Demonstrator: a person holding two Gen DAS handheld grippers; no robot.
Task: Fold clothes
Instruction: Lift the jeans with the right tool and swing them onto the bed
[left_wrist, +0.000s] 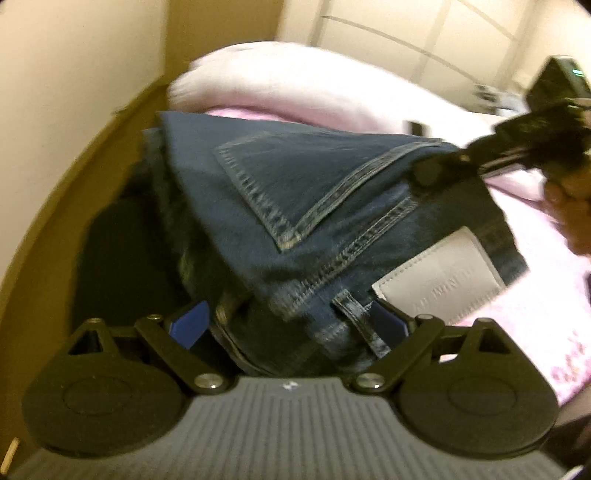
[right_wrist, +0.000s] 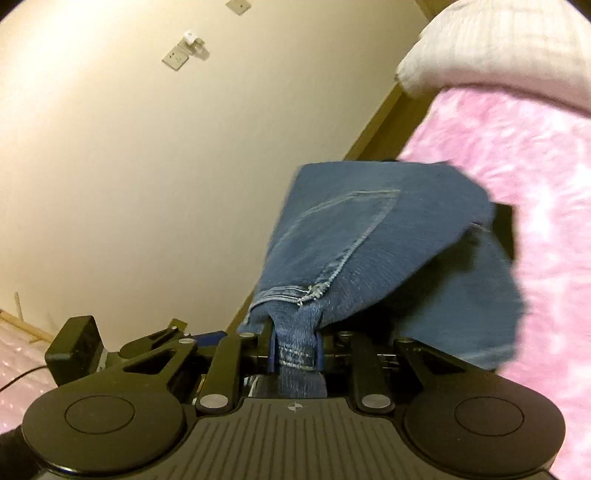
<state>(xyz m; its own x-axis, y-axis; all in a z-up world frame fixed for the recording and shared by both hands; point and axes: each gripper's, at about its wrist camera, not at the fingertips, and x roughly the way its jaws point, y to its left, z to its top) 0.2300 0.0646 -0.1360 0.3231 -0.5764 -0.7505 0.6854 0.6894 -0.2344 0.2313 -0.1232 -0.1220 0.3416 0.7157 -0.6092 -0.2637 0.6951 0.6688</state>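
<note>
— Where are the jeans (left_wrist: 303, 206) relative to your tools?

— They hang between the two. My right tool (right_wrist: 295, 350) has its jaws drawn narrow on a strip of denim at the waistband, a belt loop or a fold of the band (I can't say which), and the cloth rises straight away from the fingertips. In the left wrist view, that same tool (left_wrist: 428, 173) bites the far corner of the waistband, just beyond the back pocket (left_wrist: 291, 184).

— And the left one?

— My left tool (left_wrist: 291, 325) stands wide. The bunched waistband fills the gap between its blue pads (left_wrist: 190, 321), with a belt loop lying near the right pad, but I can't see that either pad presses the cloth. The pale leather patch (left_wrist: 439, 273) sits just beside the right finger.

— Are the jeans resting on anything?

— They're held up over the bed (right_wrist: 517, 184), which has a pink cover, and the far part droops toward it (the picture is blurred, so contact is hard to judge). A pale pillow (left_wrist: 288, 81) lies beyond the jeans, against the wooden bed frame (left_wrist: 92, 155) and the cream wall (right_wrist: 147, 147).

— Anything of you in view?

— My hand (left_wrist: 565, 199) on the right tool's grip, at the edge of the left wrist view.
</note>
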